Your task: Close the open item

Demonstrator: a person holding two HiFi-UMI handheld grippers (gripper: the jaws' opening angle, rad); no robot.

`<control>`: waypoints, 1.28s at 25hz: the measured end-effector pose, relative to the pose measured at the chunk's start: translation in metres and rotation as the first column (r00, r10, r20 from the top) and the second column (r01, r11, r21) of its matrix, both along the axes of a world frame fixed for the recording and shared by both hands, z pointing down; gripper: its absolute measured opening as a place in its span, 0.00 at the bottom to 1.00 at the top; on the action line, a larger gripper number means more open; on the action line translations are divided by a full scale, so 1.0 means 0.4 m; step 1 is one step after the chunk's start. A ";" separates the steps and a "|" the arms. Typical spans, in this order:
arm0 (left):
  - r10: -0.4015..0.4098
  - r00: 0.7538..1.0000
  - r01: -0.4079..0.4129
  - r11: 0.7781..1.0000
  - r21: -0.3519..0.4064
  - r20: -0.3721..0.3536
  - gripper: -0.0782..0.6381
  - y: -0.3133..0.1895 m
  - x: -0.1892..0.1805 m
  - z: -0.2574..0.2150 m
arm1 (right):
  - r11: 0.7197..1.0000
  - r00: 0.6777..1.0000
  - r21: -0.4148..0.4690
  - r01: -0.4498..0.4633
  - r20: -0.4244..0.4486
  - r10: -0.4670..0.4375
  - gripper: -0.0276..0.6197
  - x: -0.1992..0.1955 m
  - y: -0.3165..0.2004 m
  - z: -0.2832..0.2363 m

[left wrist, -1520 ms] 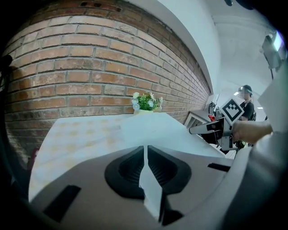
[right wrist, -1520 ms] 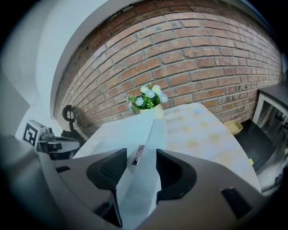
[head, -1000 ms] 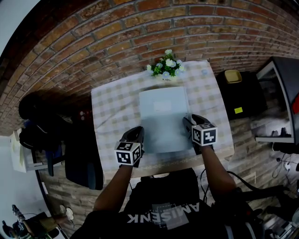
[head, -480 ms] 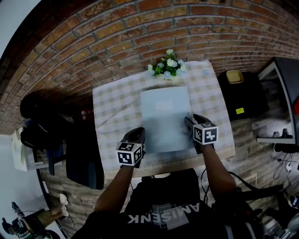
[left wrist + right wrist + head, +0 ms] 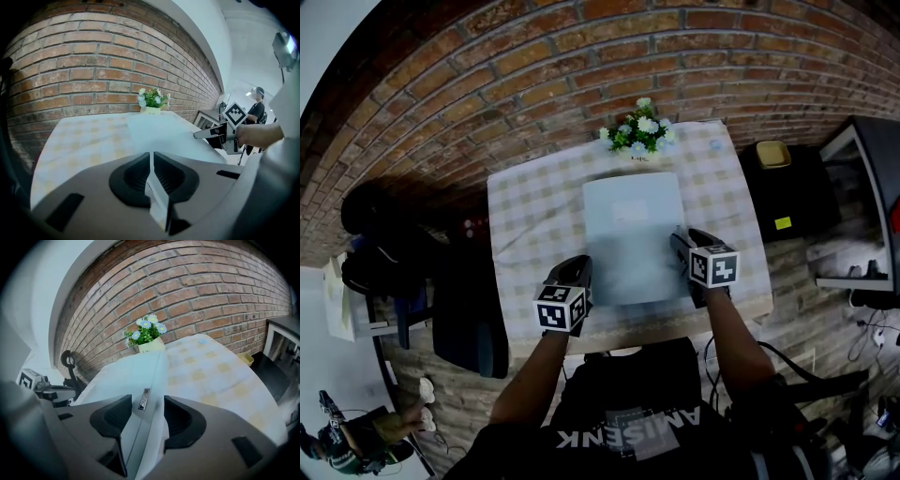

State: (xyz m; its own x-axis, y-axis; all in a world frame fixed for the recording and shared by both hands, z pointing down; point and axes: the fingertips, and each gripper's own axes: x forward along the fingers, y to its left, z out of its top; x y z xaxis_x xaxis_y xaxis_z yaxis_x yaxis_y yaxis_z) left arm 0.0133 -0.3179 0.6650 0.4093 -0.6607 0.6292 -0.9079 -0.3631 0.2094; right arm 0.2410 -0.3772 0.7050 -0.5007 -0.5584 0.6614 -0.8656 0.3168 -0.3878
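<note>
A flat pale case [image 5: 633, 239] lies with its lid down on the checked table [image 5: 525, 216]. My left gripper [image 5: 577, 267] sits at the case's front left corner. In the left gripper view its jaws [image 5: 151, 161] are shut on a thin white edge of the case [image 5: 159, 131]. My right gripper [image 5: 680, 242] is at the case's right edge. In the right gripper view its jaws [image 5: 146, 406] stand wide around that thick edge [image 5: 136, 376], with a small metal latch [image 5: 143, 399] between them and the pads against it.
A pot of white flowers [image 5: 637, 131] stands at the table's far edge against the brick wall. A black cabinet with a yellow dish [image 5: 772, 153] is to the right. Dark bags and a chair [image 5: 469, 319] crowd the left side. A person [image 5: 356, 441] is at the lower left.
</note>
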 end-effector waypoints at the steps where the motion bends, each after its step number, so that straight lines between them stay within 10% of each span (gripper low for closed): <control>1: 0.001 1.000 -0.001 1.000 -0.001 0.003 0.13 0.001 0.000 0.002 | 1.000 1.000 -0.006 -0.008 0.010 0.008 0.41 0.001 0.000 0.003; 16: 0.019 0.995 -0.017 1.000 -0.017 0.099 0.15 0.011 -0.011 0.038 | 0.955 0.907 -0.224 -0.196 0.329 0.263 0.46 0.026 0.015 0.055; 32: -0.005 0.998 0.005 1.000 0.003 0.068 0.17 0.033 -0.019 -0.004 | 0.918 0.862 -0.343 -0.199 0.384 0.331 0.48 0.030 0.024 0.080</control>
